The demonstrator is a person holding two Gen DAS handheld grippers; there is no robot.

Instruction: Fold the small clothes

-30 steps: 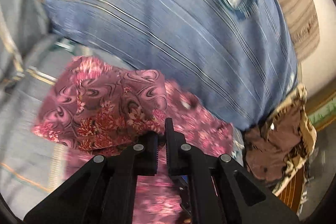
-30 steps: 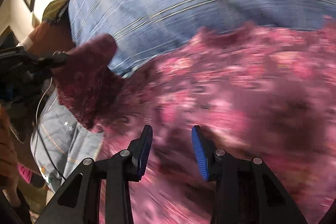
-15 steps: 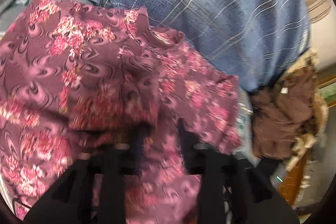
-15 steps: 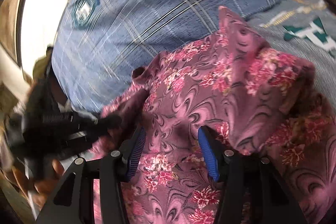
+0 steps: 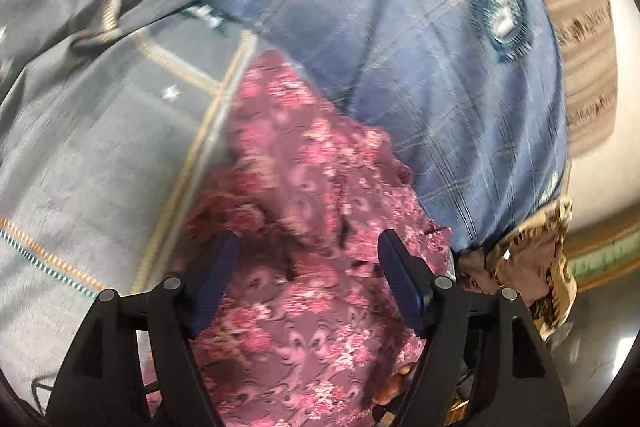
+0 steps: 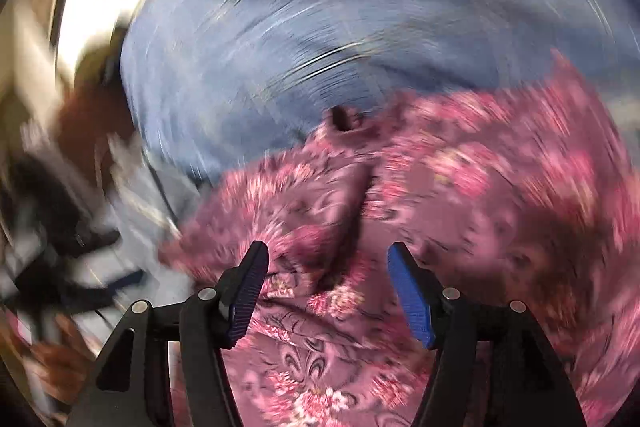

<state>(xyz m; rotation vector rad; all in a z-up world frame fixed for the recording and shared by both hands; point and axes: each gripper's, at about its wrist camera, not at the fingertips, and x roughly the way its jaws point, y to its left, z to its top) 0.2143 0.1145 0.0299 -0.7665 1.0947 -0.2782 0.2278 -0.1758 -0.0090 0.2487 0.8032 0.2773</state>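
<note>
**Over the bed, both grippers spread above the floral garment**

Down on the grey bedspread (image 5: 92, 155), the pink floral garment (image 5: 320, 227) is lying in a loose, bunched heap, its far edge touching the big blue plaid pillow (image 5: 420, 39). I am holding my left gripper (image 5: 308, 275) just above the cloth with its jaws standing wide apart, pinching nothing. My right gripper (image 6: 328, 287) is hovering over the same floral garment (image 6: 440, 207) from the other side, jaws equally wide and gripping nothing; that view is smearing badly, so I cannot tell exactly which fold is sitting under it.

I am judging the fold as barely under way: the fabric is rumpled, with no clean edge showing.

The risk I am watching is grabbing a double layer in that central crease, which would be dragging the whole heap instead of turning one flap. The far edge could also be catching against the pillow and bunching. To the right, a brown cloth (image 5: 524, 259) is lying near the garment's corner, and a careless pinch could be snagging it too.
</note>
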